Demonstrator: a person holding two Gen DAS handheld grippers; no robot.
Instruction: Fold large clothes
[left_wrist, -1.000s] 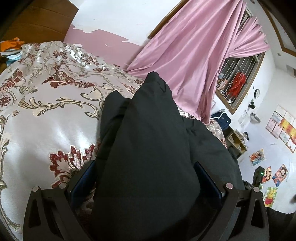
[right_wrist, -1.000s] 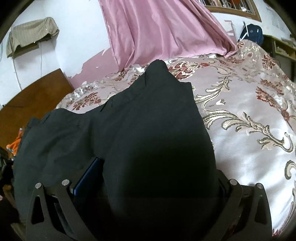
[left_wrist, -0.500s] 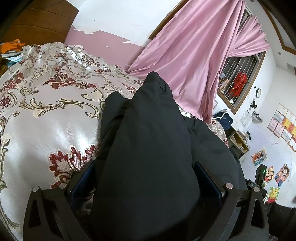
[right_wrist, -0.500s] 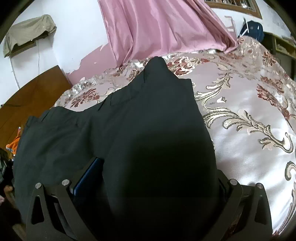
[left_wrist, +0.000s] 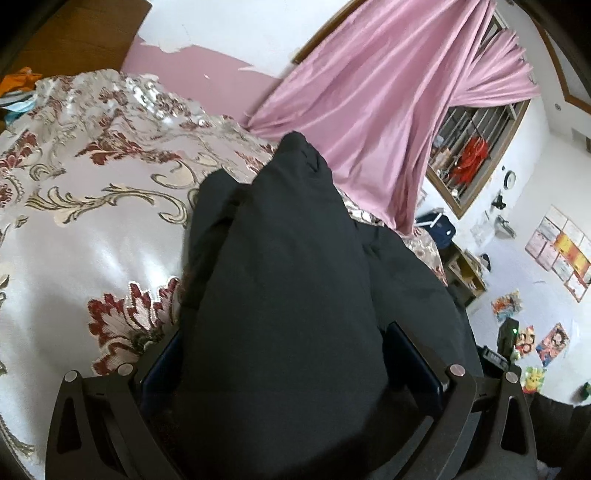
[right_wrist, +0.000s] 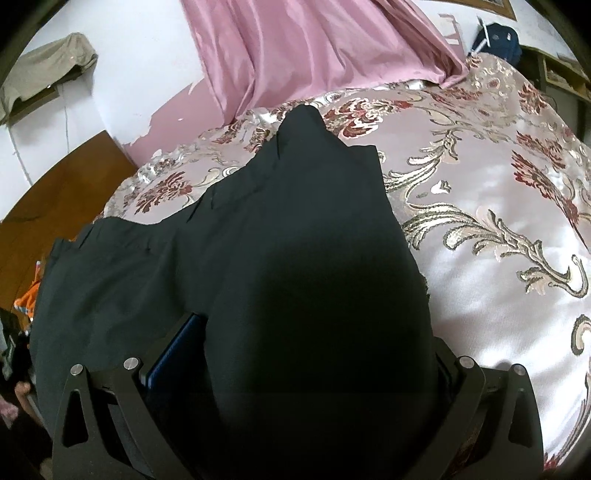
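A large black garment is bunched up between the fingers of my left gripper, which is shut on it above the floral bedspread. The same black garment fills the right wrist view, and my right gripper is shut on another part of it. The cloth hangs between the two grippers and drapes over the bed. The fingertips of both grippers are hidden under the cloth.
A pink curtain hangs behind the bed by a barred window. A wooden headboard stands at the bed's end. Orange clothes lie near it. Shelves and posters line the far wall.
Both grippers keep hold of the garment and have shifted only slightly. In the right wrist view the bed and curtain have slid a little, and more of the garment's left spread shows.
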